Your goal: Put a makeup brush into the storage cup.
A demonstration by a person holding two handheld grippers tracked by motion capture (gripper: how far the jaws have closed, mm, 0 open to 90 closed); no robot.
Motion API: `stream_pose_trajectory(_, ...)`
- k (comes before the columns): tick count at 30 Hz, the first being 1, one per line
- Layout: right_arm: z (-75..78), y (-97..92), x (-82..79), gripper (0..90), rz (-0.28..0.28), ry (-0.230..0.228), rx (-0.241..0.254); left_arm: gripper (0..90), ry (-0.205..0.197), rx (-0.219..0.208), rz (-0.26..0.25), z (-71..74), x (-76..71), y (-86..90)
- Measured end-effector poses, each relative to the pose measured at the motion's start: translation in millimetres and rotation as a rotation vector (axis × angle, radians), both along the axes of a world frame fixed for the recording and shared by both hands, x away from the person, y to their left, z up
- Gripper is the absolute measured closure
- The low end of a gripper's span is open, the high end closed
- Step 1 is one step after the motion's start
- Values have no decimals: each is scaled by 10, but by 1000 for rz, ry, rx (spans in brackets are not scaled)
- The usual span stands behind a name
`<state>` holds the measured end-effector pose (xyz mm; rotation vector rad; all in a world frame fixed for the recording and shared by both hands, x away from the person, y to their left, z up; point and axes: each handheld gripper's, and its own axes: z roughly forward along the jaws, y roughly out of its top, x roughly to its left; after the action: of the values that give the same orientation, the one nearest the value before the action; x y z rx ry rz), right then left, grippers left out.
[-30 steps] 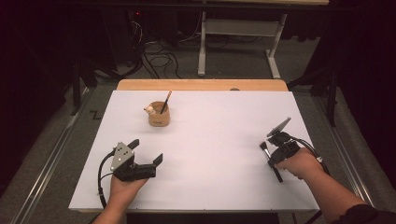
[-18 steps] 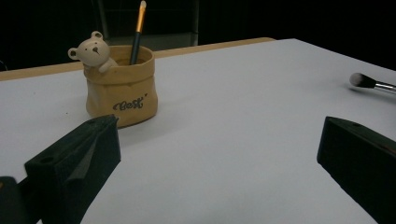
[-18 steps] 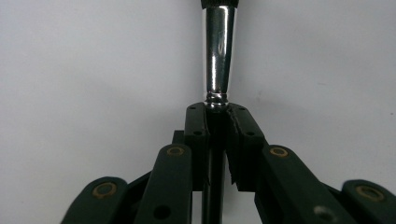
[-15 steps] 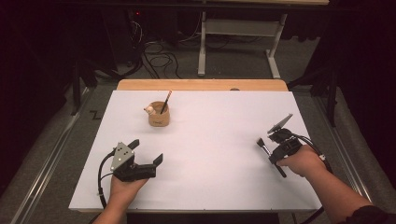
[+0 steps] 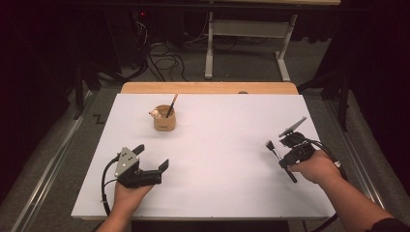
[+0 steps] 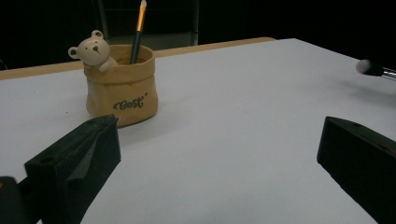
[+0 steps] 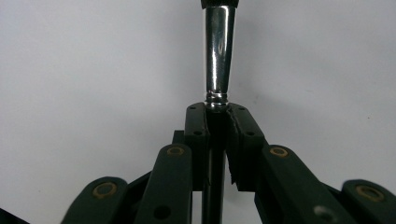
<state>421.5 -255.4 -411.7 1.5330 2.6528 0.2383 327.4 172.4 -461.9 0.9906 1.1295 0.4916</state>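
A tan fabric-look pot (image 5: pixel 164 121) with a small bear figure on its rim stands at the table's back left and holds one brush (image 5: pixel 171 104). The same pot (image 6: pixel 120 88) sits ahead of my left gripper (image 6: pixel 218 128), whose jaws stand wide apart with nothing between them. That left gripper (image 5: pixel 151 157) rests near the front left edge. At the right, my right gripper (image 5: pixel 280 157) is shut on a makeup brush (image 5: pixel 273 149) with a silver ferrule (image 7: pixel 218 51). The right gripper (image 7: pixel 217 112) clamps the handle just below the ferrule. The brush's head (image 6: pixel 369 67) hovers slightly above the table.
The white tabletop (image 5: pixel 217 145) has a wooden strip (image 5: pixel 208 88) along its far edge. Beyond it are a metal table frame (image 5: pixel 246 34) and loose cables (image 5: pixel 164 60) on the floor. Wide bare room lies between the two grippers.
My right gripper has shifted a little towards the table's middle with the brush in it. The left gripper has not moved.
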Motion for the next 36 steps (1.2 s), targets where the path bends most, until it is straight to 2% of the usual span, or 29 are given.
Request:
stream_pose_trajectory(9,30,-40,-87,809,10,-92,84,6,8,-2,0,-10,1,-11)
stream_pose_trajectory(10,30,-40,-87,809,10,-92,84,6,8,-2,0,-10,1,-11)
stream_pose_trajectory(11,44,-54,-111,809,11,-116,111,6,8,-1,0,-13,3,-11)
stream_pose_trajectory(16,39,-89,-163,809,8,-173,163,6,13,3,3,-23,9,-5)
stream_pose_trajectory(18,30,-97,-177,809,9,-184,177,6,14,2,3,-25,10,-5)
stream_pose_trajectory(19,12,-106,-202,809,8,-211,208,6,16,4,3,-29,12,-5)
stream_pose_trajectory(23,-29,-123,-235,809,15,-256,250,6,20,4,5,-37,18,-7)
stream_pose_trajectory(27,-81,-165,-261,809,3,-302,314,6,23,9,9,-46,24,1)
stream_pose_trajectory(29,-103,-179,-277,809,4,-335,329,6,24,9,11,-48,26,3)
stream_pose_trajectory(30,-103,-179,-277,809,4,-335,329,6,24,9,11,-48,26,3)
stream_pose_trajectory(31,-125,-197,-295,809,5,-369,340,6,25,10,14,-52,29,2)
stream_pose_trajectory(33,-136,-199,-315,809,11,-386,341,6,27,13,14,-56,30,1)
stream_pose_trajectory(36,-166,-235,-344,809,-2,-429,383,6,30,18,15,-65,34,-3)
